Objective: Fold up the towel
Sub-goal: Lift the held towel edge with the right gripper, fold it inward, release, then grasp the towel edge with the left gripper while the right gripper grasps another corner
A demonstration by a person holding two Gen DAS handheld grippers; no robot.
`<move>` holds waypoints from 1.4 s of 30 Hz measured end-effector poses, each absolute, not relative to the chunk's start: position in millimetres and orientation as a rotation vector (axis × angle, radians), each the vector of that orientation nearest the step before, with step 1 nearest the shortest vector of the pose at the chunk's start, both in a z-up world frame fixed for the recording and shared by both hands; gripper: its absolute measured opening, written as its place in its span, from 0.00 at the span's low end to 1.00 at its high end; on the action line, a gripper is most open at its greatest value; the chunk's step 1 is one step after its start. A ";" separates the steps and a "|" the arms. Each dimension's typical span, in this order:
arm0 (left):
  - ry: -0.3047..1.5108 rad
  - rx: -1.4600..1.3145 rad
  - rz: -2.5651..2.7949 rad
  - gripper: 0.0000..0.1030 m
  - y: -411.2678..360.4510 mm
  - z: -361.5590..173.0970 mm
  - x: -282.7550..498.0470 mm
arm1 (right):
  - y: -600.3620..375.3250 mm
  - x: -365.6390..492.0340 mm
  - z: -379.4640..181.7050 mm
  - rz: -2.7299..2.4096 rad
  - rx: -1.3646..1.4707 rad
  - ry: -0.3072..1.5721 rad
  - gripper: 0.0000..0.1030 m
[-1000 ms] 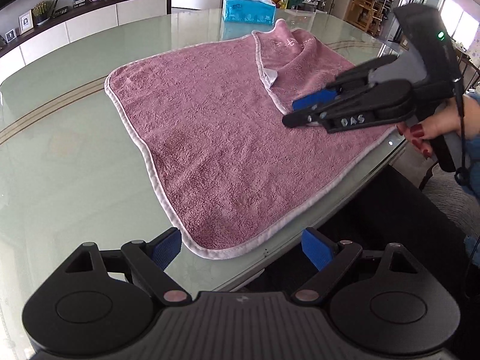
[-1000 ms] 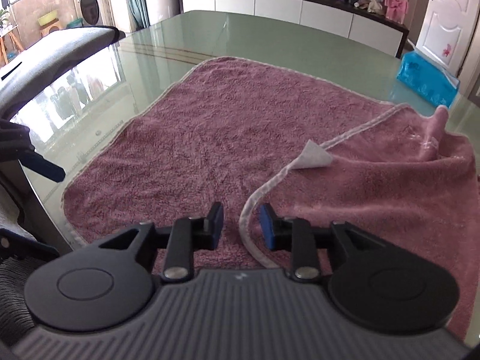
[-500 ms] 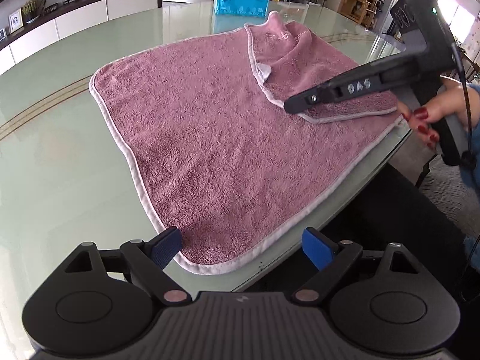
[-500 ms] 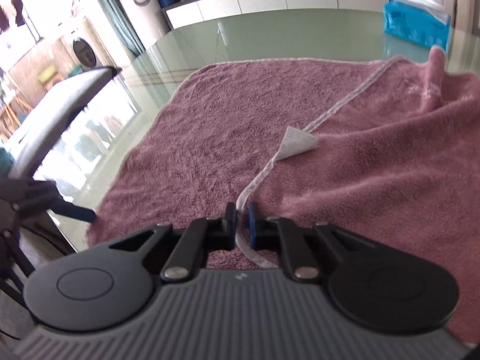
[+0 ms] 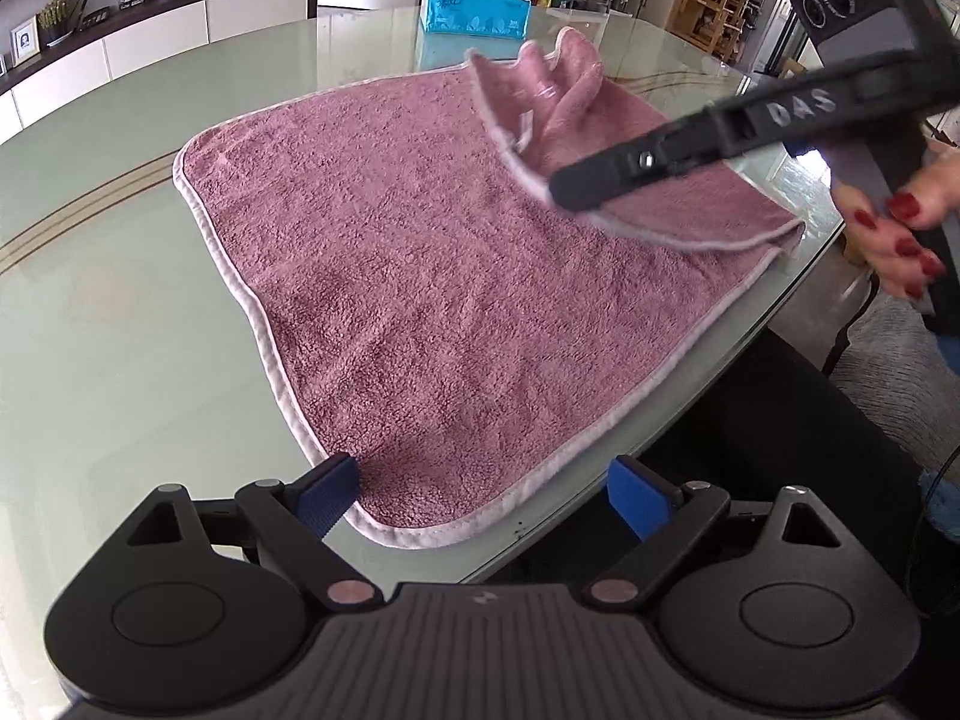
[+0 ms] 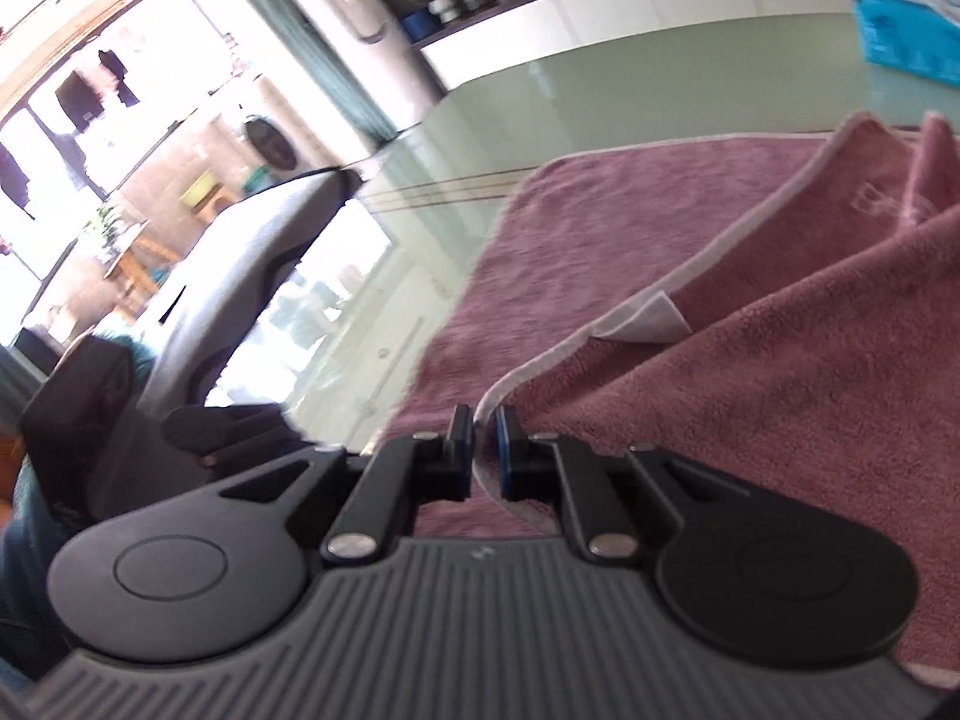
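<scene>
A pink towel with a pale hem lies spread on the glass table, its right part folded over on itself. My right gripper is shut on the hem of that folded flap and holds it lifted off the layer below. In the left wrist view the right gripper shows as a black bar with the flap rising in folds behind it, and a hand grips its handle. My left gripper hovers open over the towel's near corner, its blue pads not touching cloth.
A blue tissue pack sits on the table beyond the towel. The table's edge runs along the towel's right side, with dark floor below. A grey chair back stands at the table's far side in the right wrist view. Cabinets line the wall.
My right gripper closed on the flap's hem, then rose and tilted, lifting the flap into folds. The left gripper stayed open near the towel's front corner.
</scene>
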State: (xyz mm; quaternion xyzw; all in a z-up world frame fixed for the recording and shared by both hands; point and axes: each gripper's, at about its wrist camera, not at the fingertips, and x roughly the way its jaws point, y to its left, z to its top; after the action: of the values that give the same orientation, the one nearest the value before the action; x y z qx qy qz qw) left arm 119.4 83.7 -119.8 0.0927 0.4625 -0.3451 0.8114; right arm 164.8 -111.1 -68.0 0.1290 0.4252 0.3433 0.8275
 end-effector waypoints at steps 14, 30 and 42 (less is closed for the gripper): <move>0.974 0.093 -0.733 0.89 110.5 -120.4 113.0 | -4.2 159.8 -78.3 0.915 0.135 0.964 0.08; 0.953 0.102 -0.746 0.89 132.0 -88.4 102.3 | 8.0 159.9 -95.5 0.946 0.046 1.050 0.25; 1.025 0.009 -0.654 0.82 117.2 -103.2 131.9 | -144.8 135.1 -66.2 0.537 -0.037 0.896 0.31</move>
State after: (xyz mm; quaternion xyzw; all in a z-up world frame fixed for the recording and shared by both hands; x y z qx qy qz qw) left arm 131.9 117.2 -103.2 0.0045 0.4815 -0.3074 0.8208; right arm 135.1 -144.8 -66.2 -0.0175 0.4278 0.2566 0.8665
